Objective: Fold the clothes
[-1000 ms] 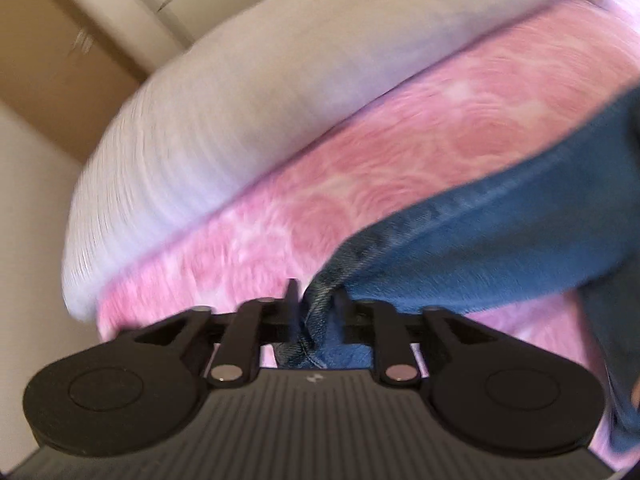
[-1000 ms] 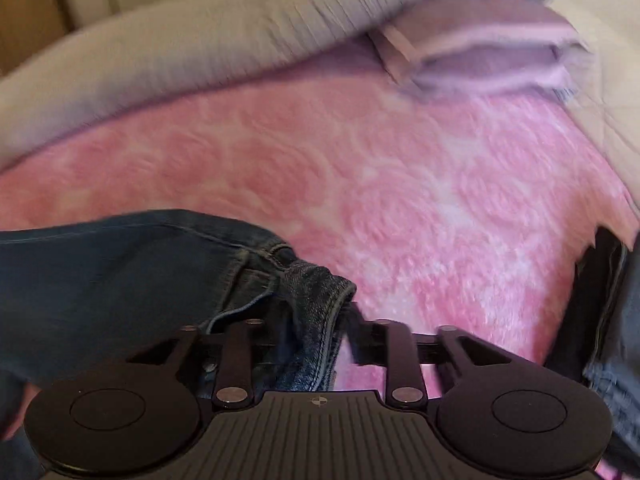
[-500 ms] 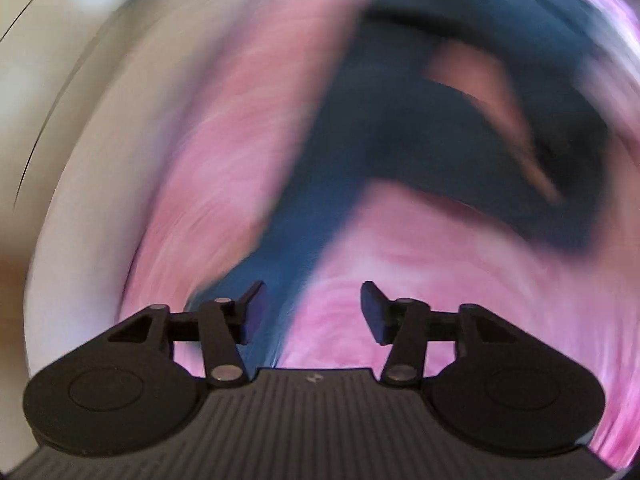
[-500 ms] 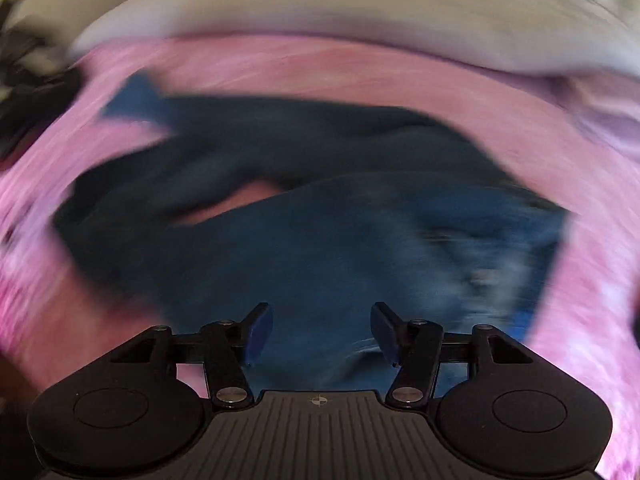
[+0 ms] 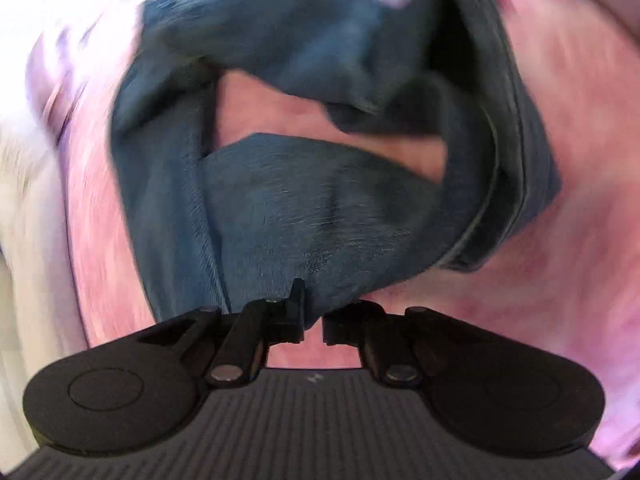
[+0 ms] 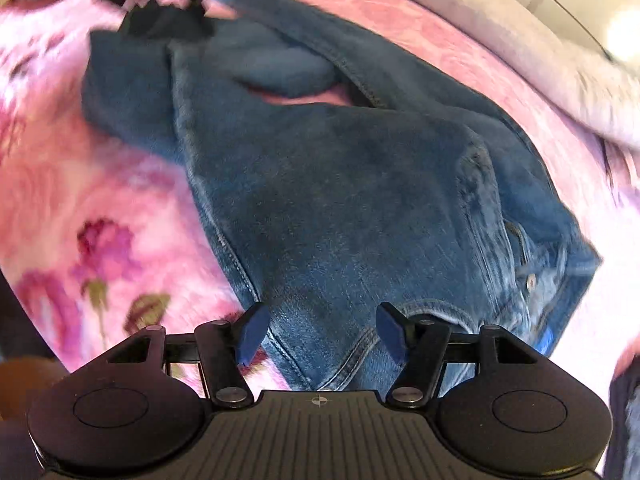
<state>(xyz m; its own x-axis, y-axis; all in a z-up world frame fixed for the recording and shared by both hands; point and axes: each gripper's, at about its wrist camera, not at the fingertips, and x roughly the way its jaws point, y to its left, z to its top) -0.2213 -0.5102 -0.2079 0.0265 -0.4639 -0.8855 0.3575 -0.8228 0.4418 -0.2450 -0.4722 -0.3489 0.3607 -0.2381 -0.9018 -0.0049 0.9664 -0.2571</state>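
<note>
A pair of blue jeans (image 5: 304,200) lies crumpled on the pink flowered blanket (image 5: 560,300), its legs folded over so a patch of blanket shows through. My left gripper (image 5: 314,318) is shut on an edge of the denim, which bunches between the fingers. In the right wrist view the jeans (image 6: 340,200) spread out, with the waistband and a button (image 6: 531,280) to the right. My right gripper (image 6: 322,330) hovers over the waist end. It is open, with blue pads wide apart and nothing between them.
A pale grey duvet (image 6: 560,80) runs along the far edge of the blanket (image 6: 80,200). White bedding (image 5: 24,220) borders the left side. More denim (image 6: 624,420) shows at the right edge. A dark blurred shape (image 6: 160,20) sits at the jeans' far end.
A second ago both grippers were shut on the jeans; half a second ago both were open and swinging. Now the left is shut on denim again and the right stays open.
</note>
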